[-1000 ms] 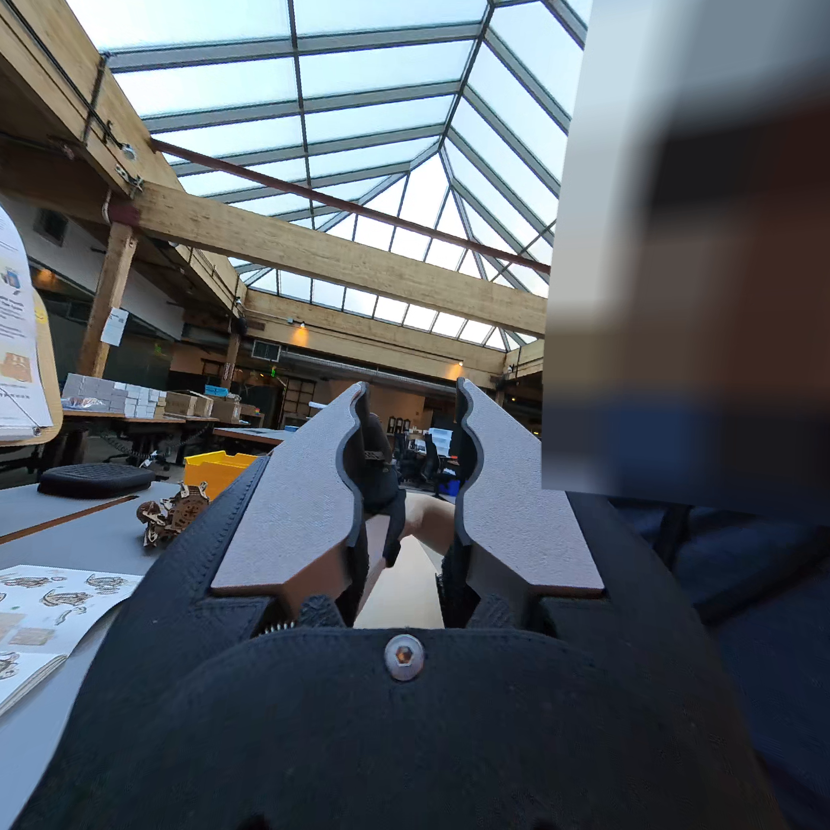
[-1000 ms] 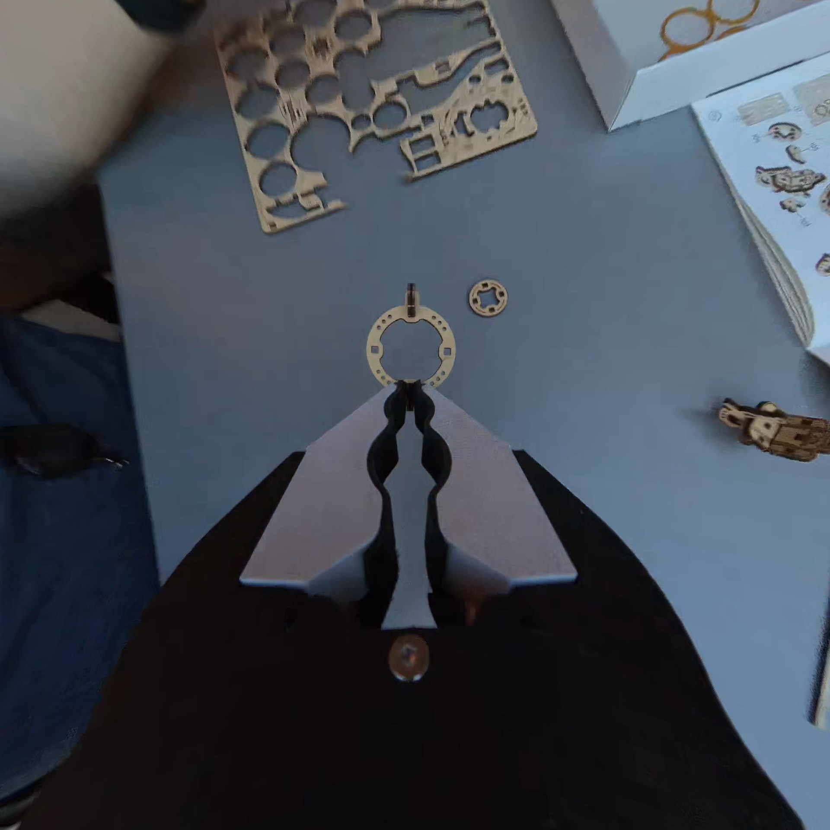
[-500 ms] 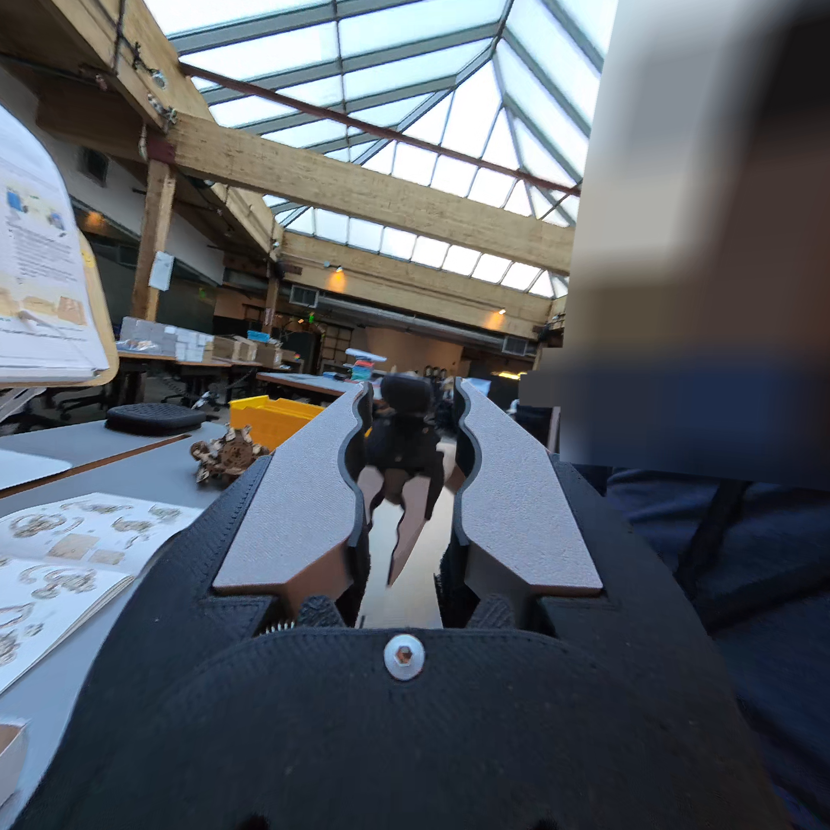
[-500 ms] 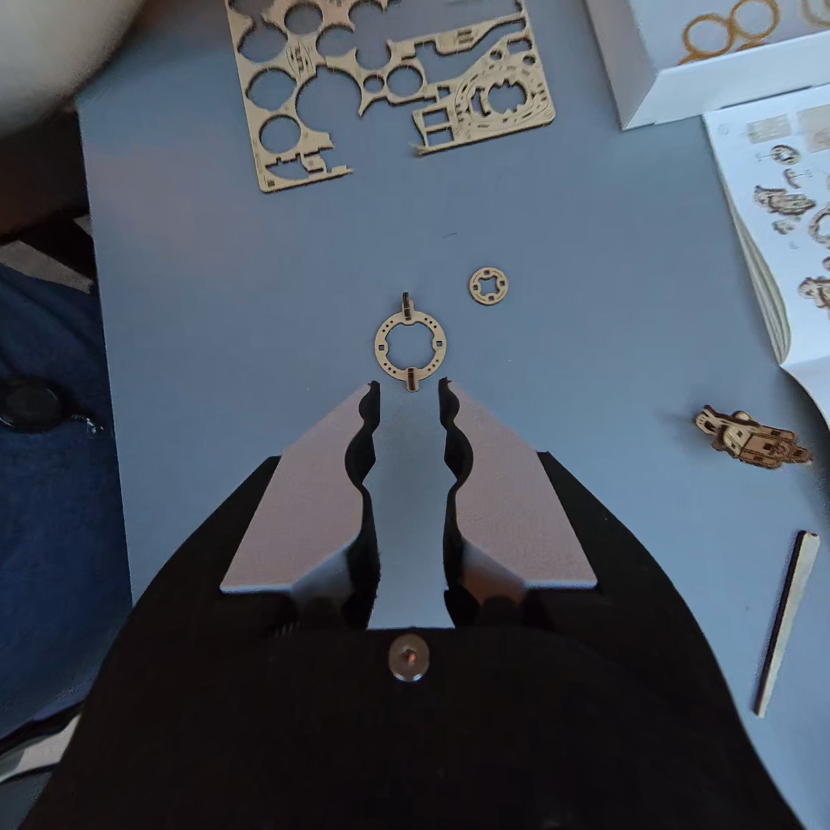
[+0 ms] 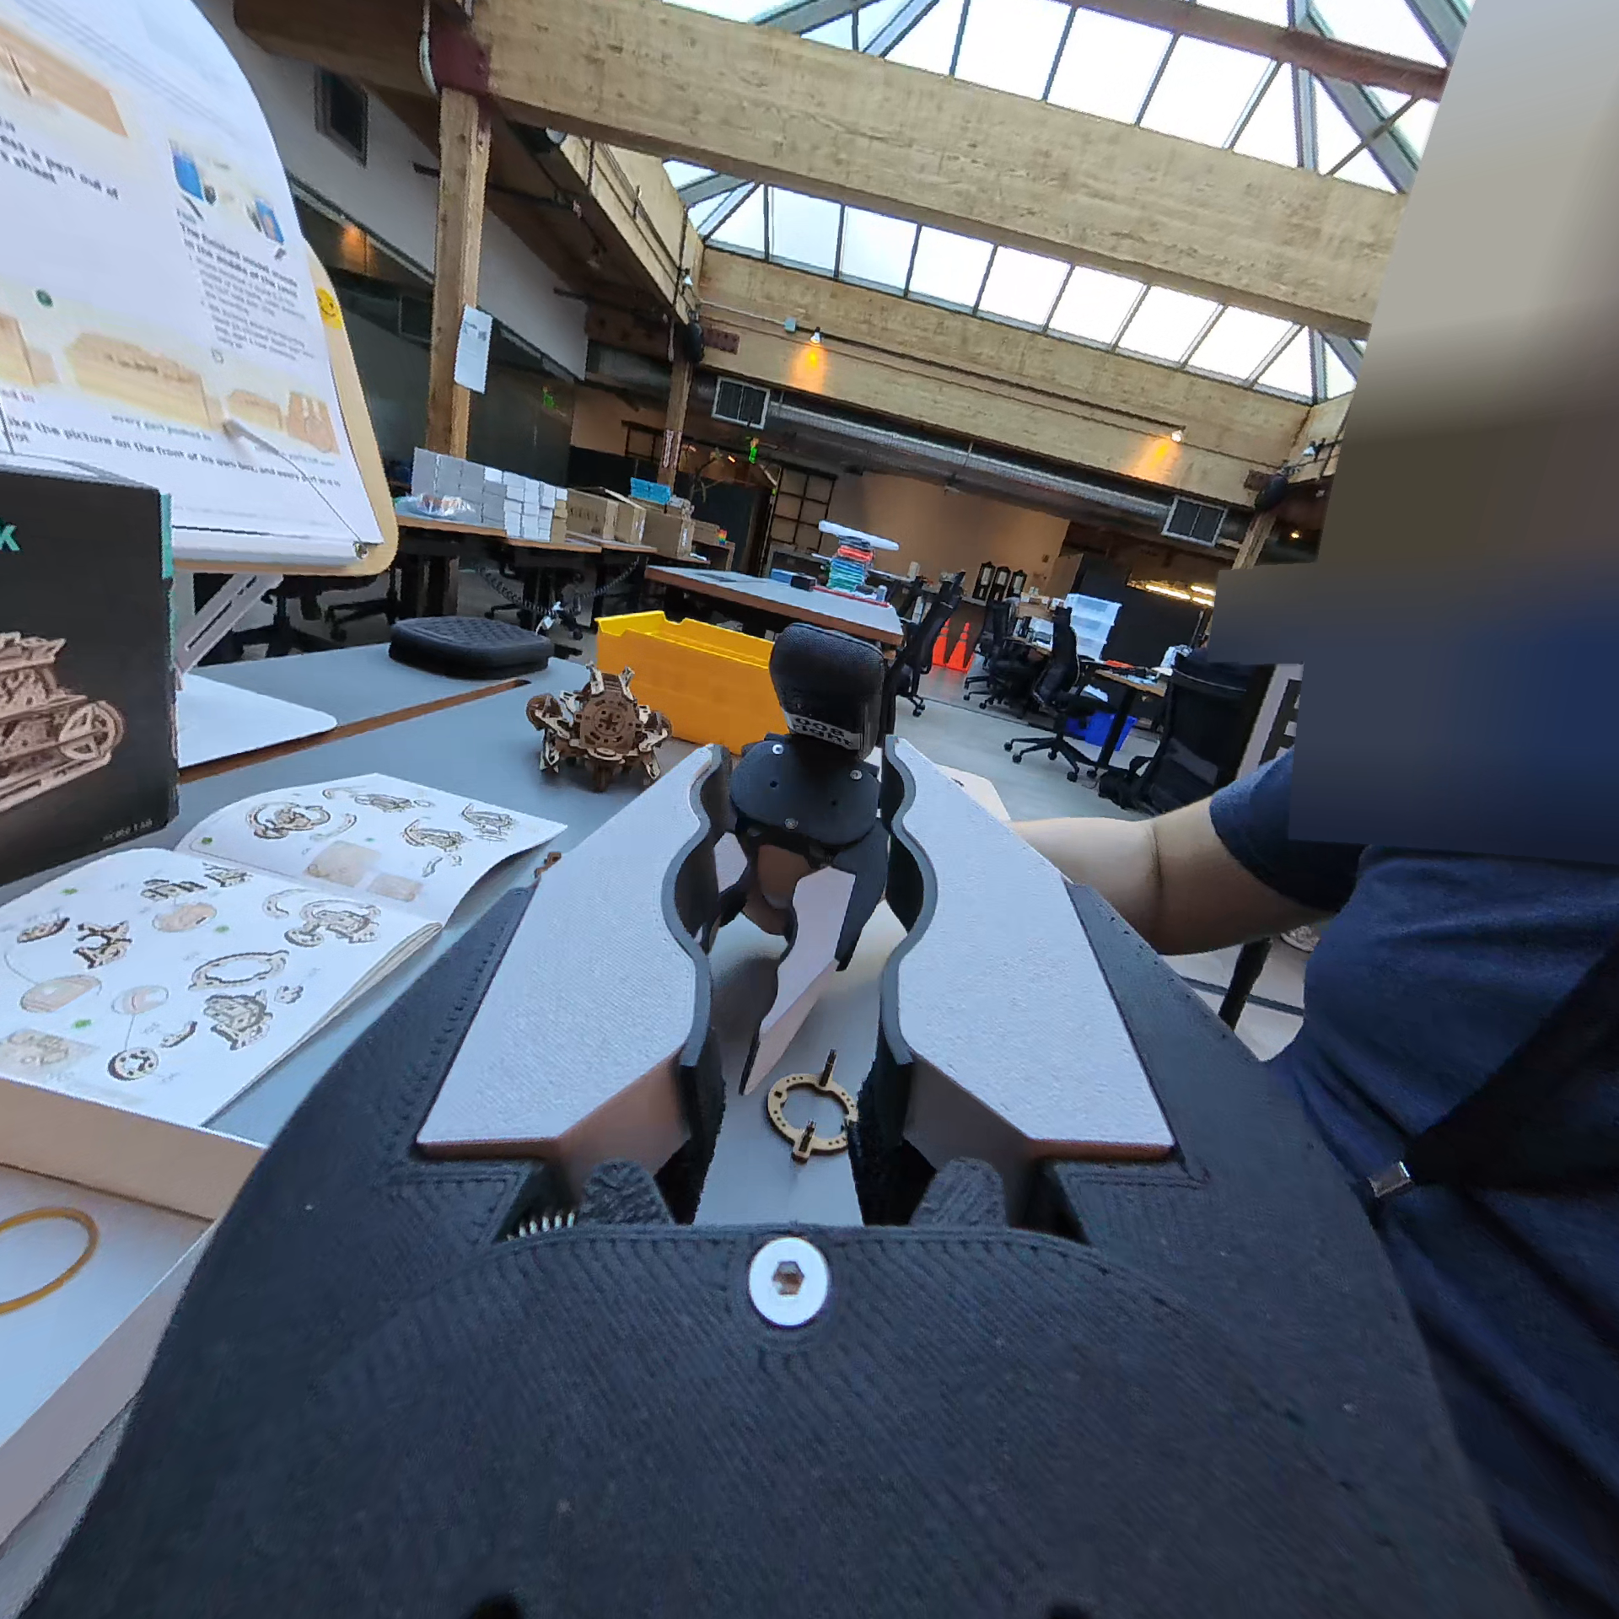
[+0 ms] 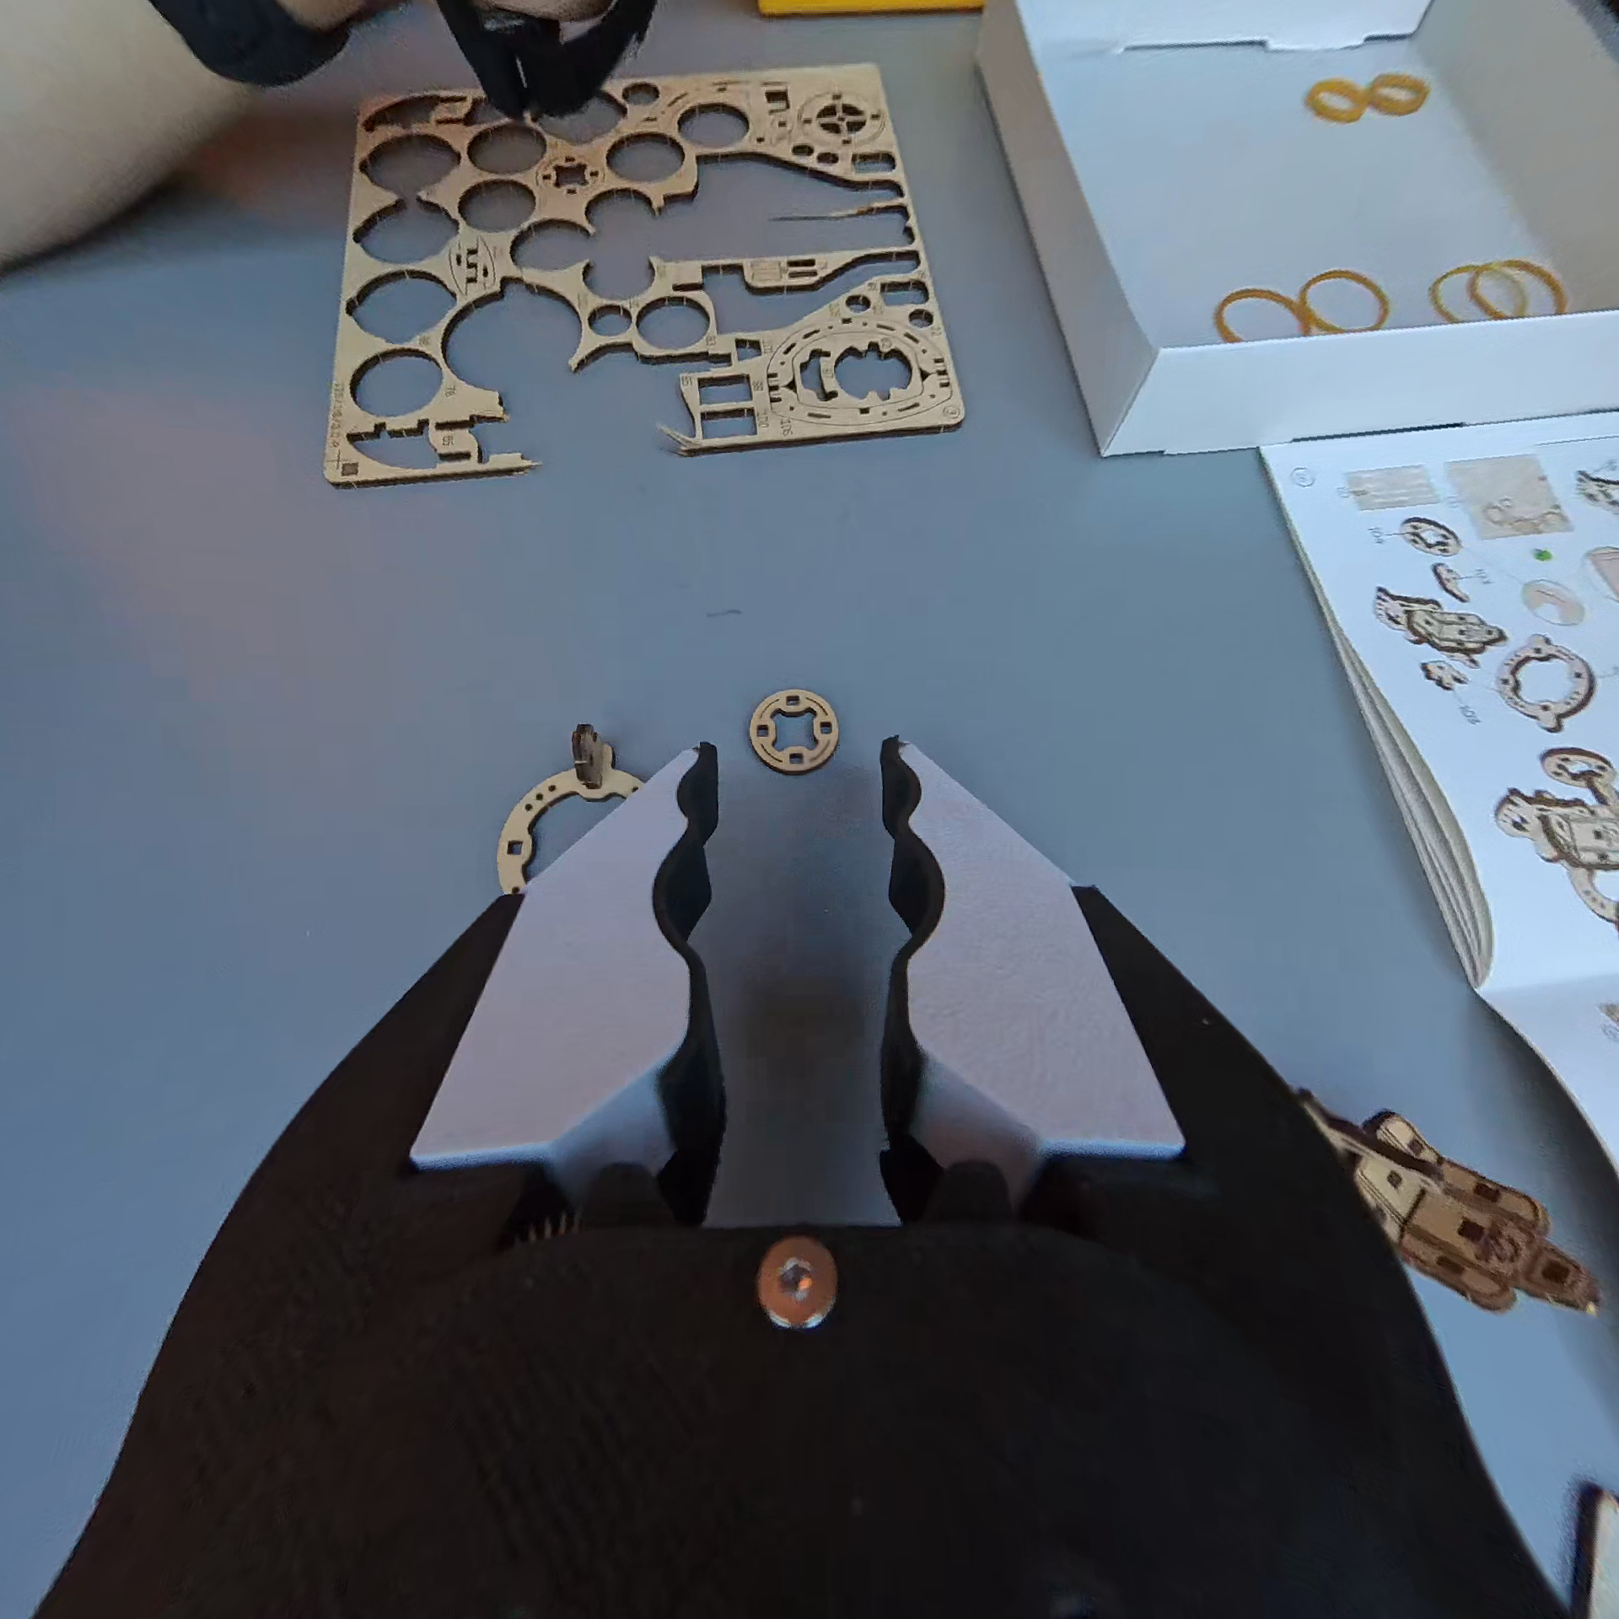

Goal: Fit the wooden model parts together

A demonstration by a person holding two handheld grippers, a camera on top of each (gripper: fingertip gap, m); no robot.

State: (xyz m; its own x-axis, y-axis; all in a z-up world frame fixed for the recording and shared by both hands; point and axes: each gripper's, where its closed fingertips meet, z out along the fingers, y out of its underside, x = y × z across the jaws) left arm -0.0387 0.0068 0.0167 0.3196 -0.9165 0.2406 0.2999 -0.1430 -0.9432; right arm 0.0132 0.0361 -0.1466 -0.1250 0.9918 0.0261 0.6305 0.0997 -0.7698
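My right gripper [image 6: 799, 749] is open and empty, low over the grey table [image 6: 263, 701]. A small wooden disc [image 6: 794, 731] lies flat just beyond its fingertips. A wooden ring with upright pegs [image 6: 543, 815] lies to the left, partly hidden by the left finger. My left gripper [image 5: 802, 753] is open and empty, tilted down at the same ring [image 5: 810, 1113], with the right gripper's fingers [image 5: 793, 955] facing it. The left gripper also shows at the top of the right wrist view [image 6: 543, 53], over a punched wooden sheet [image 6: 639, 263].
A white box lid [image 6: 1139, 350] with rubber bands stands at the back right. An open instruction booklet [image 6: 1489, 657] lies to the right, with a small wooden sub-assembly [image 6: 1445, 1218] near it. A built wooden model [image 5: 600, 727], a black kit box [image 5: 79, 666] and a person's arm [image 5: 1139, 867] are around. Spacing between my two grippers at the tips: around 15 centimetres.
My right gripper opened, let go of the pegged ring onto the table, and moved right to the small disc. My left gripper tilted down from the ceiling toward the table.
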